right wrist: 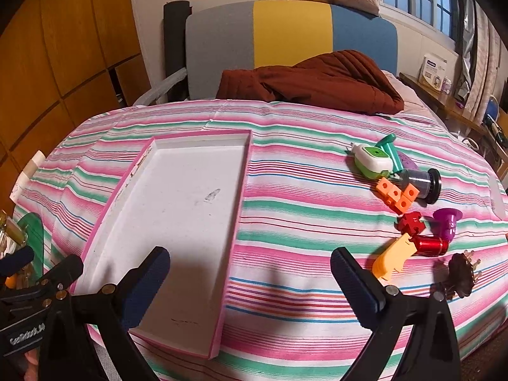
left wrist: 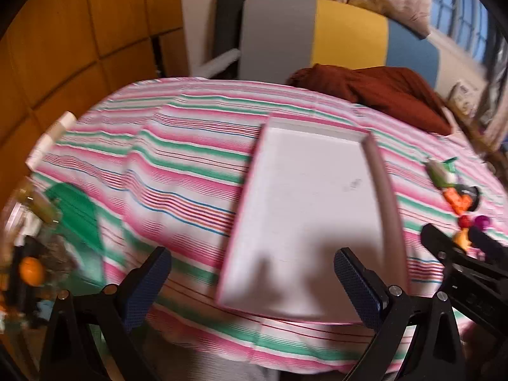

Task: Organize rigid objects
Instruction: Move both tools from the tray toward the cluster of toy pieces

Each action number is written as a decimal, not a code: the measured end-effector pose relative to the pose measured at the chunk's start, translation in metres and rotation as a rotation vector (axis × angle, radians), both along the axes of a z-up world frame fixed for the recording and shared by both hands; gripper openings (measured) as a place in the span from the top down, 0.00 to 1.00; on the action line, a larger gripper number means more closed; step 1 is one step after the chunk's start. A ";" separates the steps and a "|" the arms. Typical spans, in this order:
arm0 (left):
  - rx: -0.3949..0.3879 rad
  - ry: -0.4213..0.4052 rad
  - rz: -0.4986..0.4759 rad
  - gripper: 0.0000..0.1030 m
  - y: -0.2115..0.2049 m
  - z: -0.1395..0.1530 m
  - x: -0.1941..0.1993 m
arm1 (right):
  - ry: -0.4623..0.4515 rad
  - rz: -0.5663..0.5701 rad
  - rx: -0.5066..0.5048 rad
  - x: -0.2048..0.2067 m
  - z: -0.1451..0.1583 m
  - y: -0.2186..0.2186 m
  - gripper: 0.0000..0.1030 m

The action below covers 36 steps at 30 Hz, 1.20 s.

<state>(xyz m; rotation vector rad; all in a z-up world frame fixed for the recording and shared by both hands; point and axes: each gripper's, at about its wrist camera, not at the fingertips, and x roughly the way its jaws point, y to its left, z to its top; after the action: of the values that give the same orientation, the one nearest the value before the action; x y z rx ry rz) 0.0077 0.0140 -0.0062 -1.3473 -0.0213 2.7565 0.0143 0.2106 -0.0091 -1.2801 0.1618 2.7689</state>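
Note:
A shallow white tray with a pink rim (right wrist: 177,216) lies empty on the striped bedcover; it also shows in the left wrist view (left wrist: 311,216). To its right lies a cluster of small toys: a green-and-white gadget (right wrist: 371,160), orange cube blocks (right wrist: 397,195), a dark spool (right wrist: 422,184), a red block (right wrist: 411,223), a purple piece (right wrist: 447,222), a red cylinder (right wrist: 430,245), a yellow-orange piece (right wrist: 392,260) and a brown piece (right wrist: 462,274). My right gripper (right wrist: 250,281) is open and empty above the tray's near right edge. My left gripper (left wrist: 252,281) is open and empty above the tray's near end.
A dark red blanket (right wrist: 317,79) lies at the bed's far end before a grey, yellow and blue headboard (right wrist: 285,35). A green object (left wrist: 76,209) and clutter sit off the bed's left edge. A shelf (right wrist: 451,98) runs along the right wall.

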 end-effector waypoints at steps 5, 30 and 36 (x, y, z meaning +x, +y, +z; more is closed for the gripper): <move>0.048 0.039 -0.057 0.00 0.010 -0.001 0.011 | -0.019 -0.013 0.024 0.006 -0.003 0.007 0.00; 0.046 -0.016 -0.435 0.00 0.126 -0.007 0.032 | -0.037 -0.496 0.071 0.035 -0.009 0.178 0.01; 0.051 -0.011 -0.487 0.00 0.163 -0.013 0.028 | -0.028 -0.516 0.028 0.030 -0.006 0.231 0.01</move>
<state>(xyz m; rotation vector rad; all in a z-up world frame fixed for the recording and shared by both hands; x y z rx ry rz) 0.0353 0.1772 -0.0194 -1.1662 0.2063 2.3245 0.0438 0.4416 -0.0155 -1.0814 0.3880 2.3042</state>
